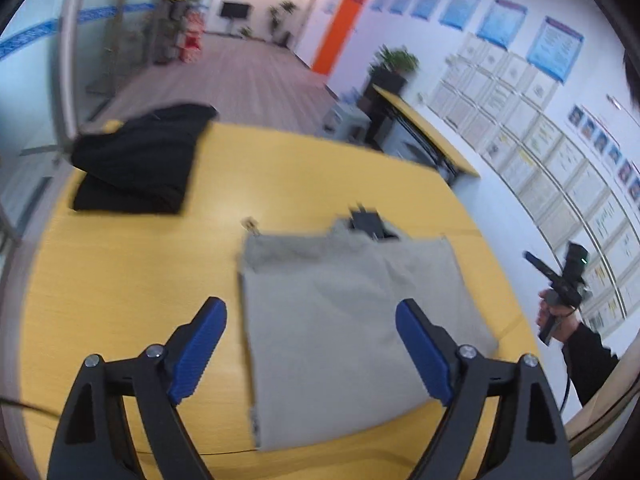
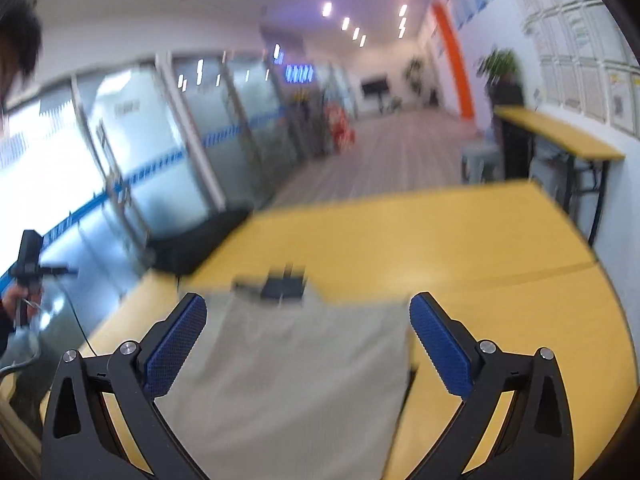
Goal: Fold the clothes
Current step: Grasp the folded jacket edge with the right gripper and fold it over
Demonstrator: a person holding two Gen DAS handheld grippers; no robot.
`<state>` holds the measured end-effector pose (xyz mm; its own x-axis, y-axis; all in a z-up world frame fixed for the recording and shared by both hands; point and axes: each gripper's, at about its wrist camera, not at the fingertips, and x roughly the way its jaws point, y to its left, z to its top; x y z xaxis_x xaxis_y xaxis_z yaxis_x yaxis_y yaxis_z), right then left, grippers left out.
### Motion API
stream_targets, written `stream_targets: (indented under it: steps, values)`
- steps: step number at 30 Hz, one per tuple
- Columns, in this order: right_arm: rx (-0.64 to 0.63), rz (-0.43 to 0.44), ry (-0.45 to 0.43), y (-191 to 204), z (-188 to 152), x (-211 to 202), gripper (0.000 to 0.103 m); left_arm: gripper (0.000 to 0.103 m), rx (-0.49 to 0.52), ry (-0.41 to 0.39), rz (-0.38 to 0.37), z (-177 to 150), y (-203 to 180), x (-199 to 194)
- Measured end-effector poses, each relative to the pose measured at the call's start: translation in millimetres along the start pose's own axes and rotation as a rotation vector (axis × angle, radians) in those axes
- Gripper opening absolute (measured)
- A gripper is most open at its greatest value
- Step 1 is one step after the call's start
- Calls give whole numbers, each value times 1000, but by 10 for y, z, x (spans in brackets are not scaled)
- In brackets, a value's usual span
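A grey garment [image 1: 352, 320] lies folded into a flat rectangle on the yellow table [image 1: 132, 280]. It also shows in the right wrist view [image 2: 292, 384]. My left gripper [image 1: 311, 344] is open and empty, held above the garment's near edge. My right gripper [image 2: 308, 344] is open and empty above the same garment. The right gripper also shows from outside in the left wrist view [image 1: 560, 284], held in a hand at the table's right. The left gripper shows far left in the right wrist view [image 2: 30, 264]. Both views are blurred.
A folded black garment [image 1: 140, 160] lies at the table's far left corner. A small black object [image 1: 366, 220] sits at the grey garment's far edge. A second yellow table [image 1: 424, 128] and a potted plant [image 1: 394, 60] stand by the right wall. Glass partitions [image 2: 160, 140] line the left.
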<state>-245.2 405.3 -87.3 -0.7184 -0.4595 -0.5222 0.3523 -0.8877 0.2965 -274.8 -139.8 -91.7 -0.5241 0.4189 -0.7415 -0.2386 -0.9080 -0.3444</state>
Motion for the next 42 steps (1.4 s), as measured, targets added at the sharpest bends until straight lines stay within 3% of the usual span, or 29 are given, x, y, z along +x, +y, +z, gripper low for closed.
stream_targets:
  steps: [4, 6, 9, 12, 15, 17, 19, 21, 25, 27, 30, 32, 36, 40, 41, 42]
  values:
    - [23, 58, 147, 389, -540, 718, 103, 89, 174, 162, -77, -283, -268, 1177]
    - [26, 59, 195, 556, -768, 1016, 103, 88, 258, 235, -45, -406, -346, 1704]
    - [17, -63, 313, 514, -1167, 1429, 98, 80, 348, 327, 31, -655, -270, 2305]
    - [21, -198, 329, 216, -1344, 1478, 87, 79, 407, 270, 26, -773, -174, 2336]
    - [74, -381, 269, -119, -1331, 1225, 90, 75, 456, 243, 49, -845, -124, 2275]
    - [186, -422, 227, -353, -1323, 949, 90, 75, 466, 253, 74, -844, -123, 2239]
    - [304, -377, 150, -448, -1313, 525, 94, 75, 495, 257, 99, -809, -200, 2184]
    - [381, -320, 75, -379, -1382, 87, 100, 75, 545, 226, 69, -724, -369, 2091]
    - [555, -194, 26, -12, -1810, -451, 103, 79, 663, 158, -74, -529, -852, 2077]
    - [652, -161, 60, 132, -2062, -477, 103, 79, 803, 149, -138, -527, -1181, 2232]
    - [839, -147, 101, 116, -2479, -353, 103, 79, 991, 191, -146, -619, -1491, 2627]
    - [894, -154, 43, 71, -2595, -298, 103, 80, 1057, 230, -147, -722, -1554, 2917]
    - [825, -172, -10, 36, -2451, -95, 103, 86, 1058, 180, -224, -739, -1446, 3070]
    - [789, -210, -28, -3, -2273, 164, 103, 87, 1053, 138, -252, -768, -1471, 3109]
    - [791, -230, -32, -15, -2246, 203, 101, 87, 1048, 133, -256, -783, -1483, 3118]
    - [805, -253, -34, -46, -2229, 233, 82, 87, 1045, 128, -257, -799, -1506, 3125]
